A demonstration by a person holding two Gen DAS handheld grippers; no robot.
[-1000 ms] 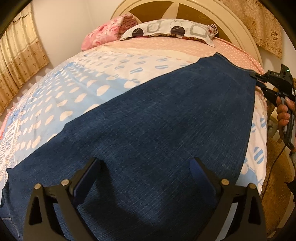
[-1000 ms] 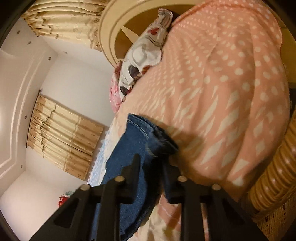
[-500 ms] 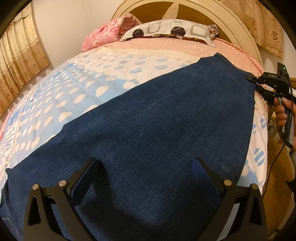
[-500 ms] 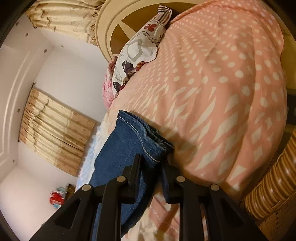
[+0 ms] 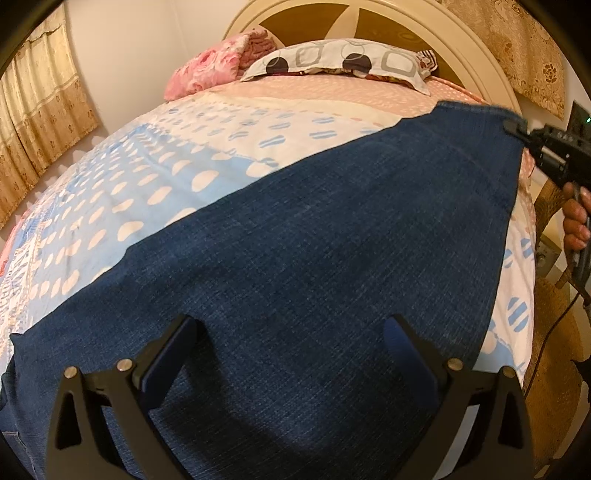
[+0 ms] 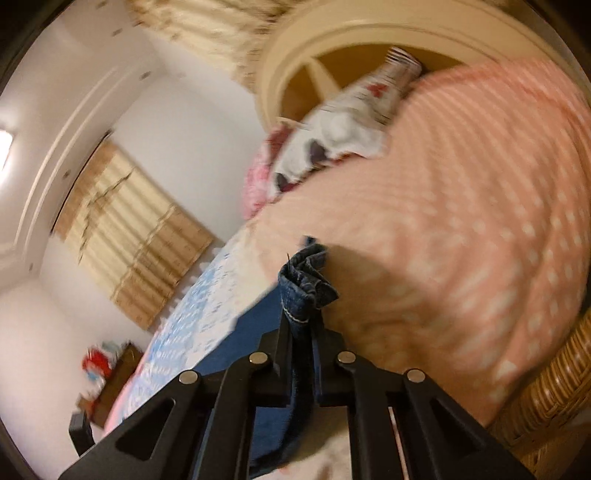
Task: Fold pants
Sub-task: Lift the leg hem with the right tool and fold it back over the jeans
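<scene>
Dark blue denim pants (image 5: 314, 251) lie spread flat across the bed, reaching from the near left to the far right edge. My left gripper (image 5: 291, 332) hovers open over the near part of the denim, nothing between its fingers. At the far right a hand holds my right gripper (image 5: 511, 129), which pinches the pants' far corner. In the right wrist view the right gripper (image 6: 302, 325) is shut on the bunched hem (image 6: 304, 280), lifted off the pink sheet.
The bed (image 5: 155, 177) has a blue and white patterned cover and a pink dotted sheet (image 6: 461, 221). Pillows (image 5: 343, 62) lie against the rounded headboard (image 5: 424, 26). A wicker chair (image 6: 554, 398) stands by the bed's right side. Curtains (image 5: 33, 122) hang on the left.
My right gripper has closed tight on the hem, rolled, and risen, pulling the corner up off the sheet. The left gripper has stayed where it was.
</scene>
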